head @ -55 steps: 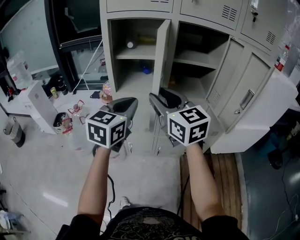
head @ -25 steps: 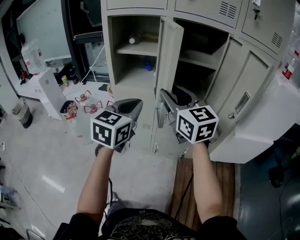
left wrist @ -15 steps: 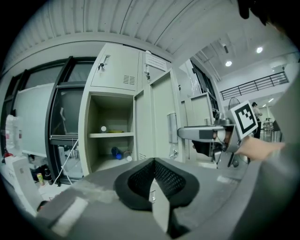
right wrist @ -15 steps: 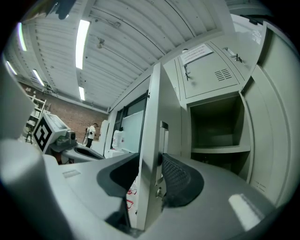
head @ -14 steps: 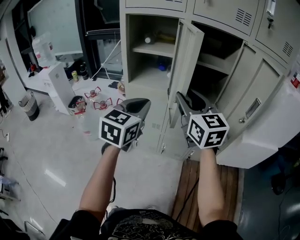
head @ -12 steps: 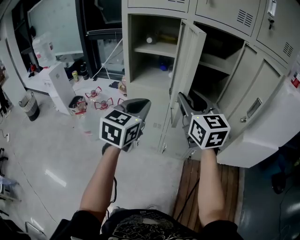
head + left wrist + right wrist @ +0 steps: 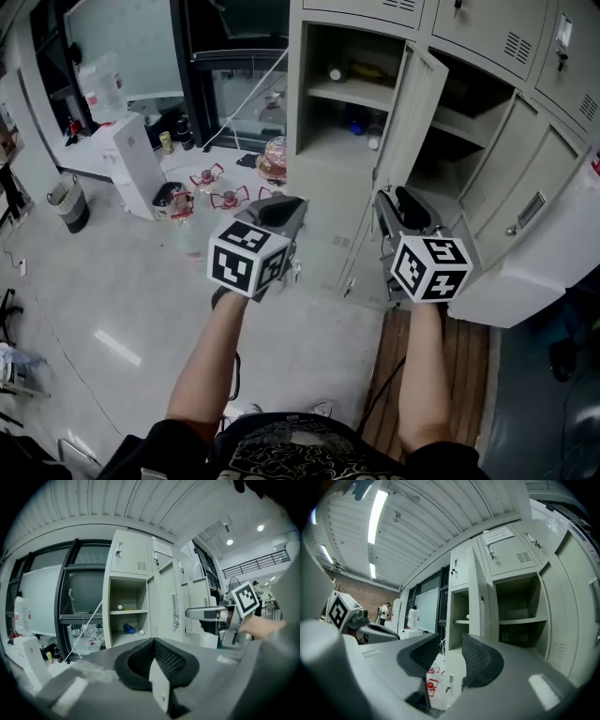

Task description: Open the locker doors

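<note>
The beige lockers (image 7: 323, 178) stand ahead at the upper right. Two lower compartments are open: the left one (image 7: 347, 103) holds small items on its shelves. A door (image 7: 414, 108) stands swung out between them, and another door (image 7: 525, 202) hangs open to the right. My left gripper (image 7: 278, 212) is shut and empty, short of the lockers; in its own view the left gripper's (image 7: 153, 644) pads meet. My right gripper (image 7: 398, 208) is open with nothing held. In the right gripper view the swung door (image 7: 474, 597) shows edge-on beyond the right gripper's (image 7: 451, 656) gap.
A white box (image 7: 136, 173), red-trimmed bottles (image 7: 214, 192) and a bin (image 7: 70, 202) sit on the floor at left. A wooden board (image 7: 469, 375) lies below the right lockers. A dark window frame (image 7: 202, 66) is left of the lockers. A cable (image 7: 375, 394) runs across the floor.
The head view has swung left, so the lockers now sit further right in it. Both grippers stay held out in front, off the doors, jaws unchanged.
</note>
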`<action>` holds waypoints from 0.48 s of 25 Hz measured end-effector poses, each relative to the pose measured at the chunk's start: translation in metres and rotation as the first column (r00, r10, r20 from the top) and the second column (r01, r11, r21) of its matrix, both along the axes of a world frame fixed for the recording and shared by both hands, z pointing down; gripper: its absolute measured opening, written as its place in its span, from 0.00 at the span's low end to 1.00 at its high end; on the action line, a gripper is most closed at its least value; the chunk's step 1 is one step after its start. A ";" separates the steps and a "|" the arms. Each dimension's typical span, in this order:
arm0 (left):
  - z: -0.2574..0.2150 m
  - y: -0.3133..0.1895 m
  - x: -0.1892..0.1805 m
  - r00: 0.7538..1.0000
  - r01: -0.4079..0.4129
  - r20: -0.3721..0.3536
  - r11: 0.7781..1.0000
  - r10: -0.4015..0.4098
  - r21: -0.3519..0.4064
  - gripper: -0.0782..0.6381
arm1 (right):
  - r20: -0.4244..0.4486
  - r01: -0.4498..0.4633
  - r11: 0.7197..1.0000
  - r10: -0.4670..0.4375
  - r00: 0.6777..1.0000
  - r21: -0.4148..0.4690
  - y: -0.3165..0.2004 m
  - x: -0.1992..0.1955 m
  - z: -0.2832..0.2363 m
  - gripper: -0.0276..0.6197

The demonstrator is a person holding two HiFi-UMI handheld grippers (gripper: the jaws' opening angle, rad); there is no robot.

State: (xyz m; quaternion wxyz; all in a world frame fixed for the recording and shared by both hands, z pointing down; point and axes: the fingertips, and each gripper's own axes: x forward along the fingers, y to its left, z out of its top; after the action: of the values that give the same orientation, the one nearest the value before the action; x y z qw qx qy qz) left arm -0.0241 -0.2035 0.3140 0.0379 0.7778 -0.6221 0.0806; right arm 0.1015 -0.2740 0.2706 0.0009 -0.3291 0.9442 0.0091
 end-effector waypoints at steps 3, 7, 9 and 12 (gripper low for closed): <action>0.003 0.021 -0.019 1.000 0.014 0.003 1.000 -0.014 -0.007 0.11 | 0.003 0.026 0.999 -0.026 1.000 -0.020 0.021 -0.024 0.008 0.28; 0.005 0.049 -0.046 0.999 0.044 0.002 0.999 -0.044 -0.005 0.11 | -0.003 0.068 0.997 -0.068 0.998 -0.037 0.050 -0.062 0.017 0.27; 0.006 0.065 -0.063 0.998 0.065 0.000 0.998 -0.065 -0.005 0.11 | -0.011 0.091 0.995 -0.091 0.996 -0.044 0.064 -0.081 0.021 0.27; 0.008 0.090 -0.089 0.995 0.104 0.003 0.995 -0.104 -0.004 0.11 | -0.025 0.129 0.990 -0.130 0.991 -0.053 0.086 -0.111 0.027 0.25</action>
State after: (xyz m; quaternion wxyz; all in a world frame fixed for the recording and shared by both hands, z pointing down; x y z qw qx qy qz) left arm -0.1136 -0.1139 0.3223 0.0430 0.7441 -0.6617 0.0808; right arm -0.0100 -0.1878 0.2979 -0.0202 -0.2668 0.9635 -0.0104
